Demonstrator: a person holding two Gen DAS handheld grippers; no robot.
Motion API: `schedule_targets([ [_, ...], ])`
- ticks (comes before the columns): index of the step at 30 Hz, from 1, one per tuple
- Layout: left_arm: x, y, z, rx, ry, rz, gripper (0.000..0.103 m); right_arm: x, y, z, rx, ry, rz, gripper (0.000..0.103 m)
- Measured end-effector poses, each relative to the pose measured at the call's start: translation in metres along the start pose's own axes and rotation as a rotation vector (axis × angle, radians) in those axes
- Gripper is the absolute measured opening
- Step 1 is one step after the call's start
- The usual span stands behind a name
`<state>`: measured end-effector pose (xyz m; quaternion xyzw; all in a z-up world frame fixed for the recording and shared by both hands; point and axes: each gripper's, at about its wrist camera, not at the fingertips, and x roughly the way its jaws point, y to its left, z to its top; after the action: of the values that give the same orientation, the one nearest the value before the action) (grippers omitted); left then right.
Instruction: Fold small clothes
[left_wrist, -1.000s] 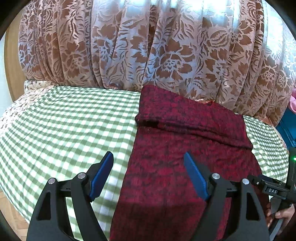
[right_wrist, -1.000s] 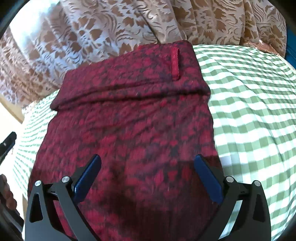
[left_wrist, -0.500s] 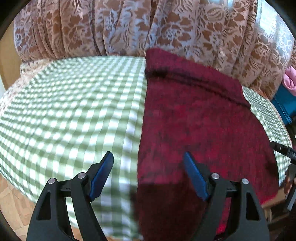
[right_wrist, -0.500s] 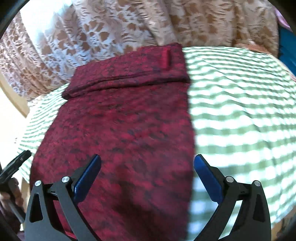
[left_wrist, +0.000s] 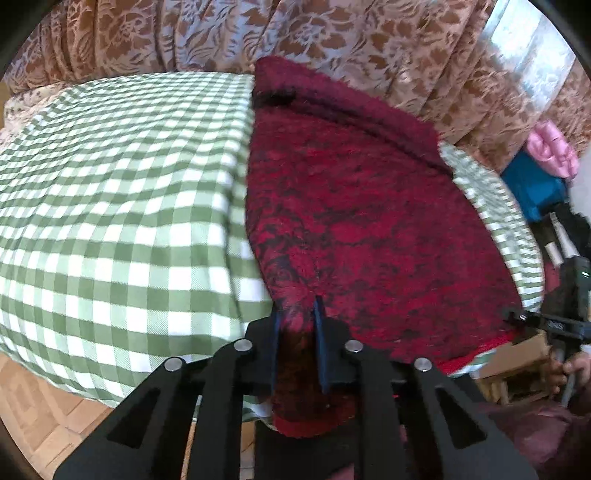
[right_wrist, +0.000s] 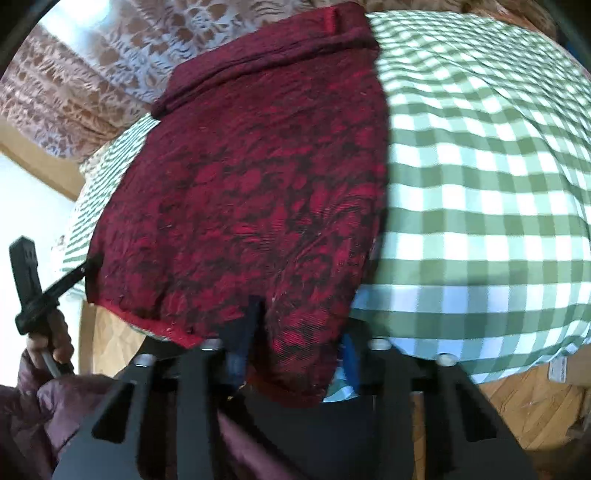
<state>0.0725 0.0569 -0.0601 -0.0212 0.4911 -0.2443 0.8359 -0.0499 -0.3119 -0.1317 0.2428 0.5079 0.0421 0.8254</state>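
Red garment (left_wrist: 369, 206) lies flat on the checked cloth (left_wrist: 110, 221), hem draped over the near edge at 6 o'clock. Left gripper (left_wrist: 297, 347) is closing on the hem corner, fabric bunched between its pads. Right gripper (right_wrist: 295, 354) is closing on the other corner. Looks like thick, soft knit: limp, light, not slippery. Corners are the right hold.

I count one dark red patterned knit garment (left_wrist: 369, 221), lying on one green-and-white checked cloth (left_wrist: 110, 203). I hold two black tools with blue pads: my left tool (left_wrist: 298, 321) and my right tool (right_wrist: 295, 332). One brown floral curtain (left_wrist: 332, 44) hangs behind.
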Motion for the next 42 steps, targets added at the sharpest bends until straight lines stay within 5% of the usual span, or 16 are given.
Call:
schedule_targets([
  [6, -0.034, 0.002, 0.031, -0.023, -0.091, -0.168, 0.012, -0.035, 0.013, 0.039, 0.043, -0.126, 0.235, 0.021],
  [11, -0.029, 0.010, 0.078, -0.122, -0.152, -0.318, 0.012, -0.051, 0.011, 0.084, 0.089, -0.239, 0.339, 0.021],
  [20, 0.048, 0.014, 0.169, -0.162, -0.127, -0.234, 0.015, -0.013, -0.020, 0.169, 0.218, -0.285, 0.288, 0.021],
  [24, 0.085, 0.027, 0.196, -0.282, -0.070, -0.270, 0.040, 0.014, -0.031, 0.198, 0.249, -0.255, 0.226, 0.023],
  [27, 0.088, 0.052, 0.206, -0.431, -0.124, -0.282, 0.080, 0.029, -0.039, 0.213, 0.282, -0.241, 0.227, 0.044],
  [28, 0.084, 0.058, 0.204, -0.448, -0.145, -0.281, 0.080, 0.030, -0.041, 0.215, 0.297, -0.245, 0.251, 0.068],
  [30, 0.078, 0.073, 0.203, -0.464, -0.160, -0.290, 0.082, 0.026, -0.044, 0.217, 0.303, -0.276, 0.282, 0.091],
  [31, 0.075, 0.079, 0.199, -0.462, -0.165, -0.256, 0.081, 0.020, -0.044, 0.216, 0.296, -0.306, 0.273, 0.093],
  [38, 0.079, 0.066, 0.131, -0.181, -0.070, -0.213, 0.077, 0.007, -0.054, 0.178, 0.202, -0.285, 0.175, 0.093],
  [42, 0.105, 0.058, 0.117, -0.167, -0.004, -0.172, 0.044, 0.027, -0.058, 0.151, 0.150, -0.216, 0.090, 0.079],
])
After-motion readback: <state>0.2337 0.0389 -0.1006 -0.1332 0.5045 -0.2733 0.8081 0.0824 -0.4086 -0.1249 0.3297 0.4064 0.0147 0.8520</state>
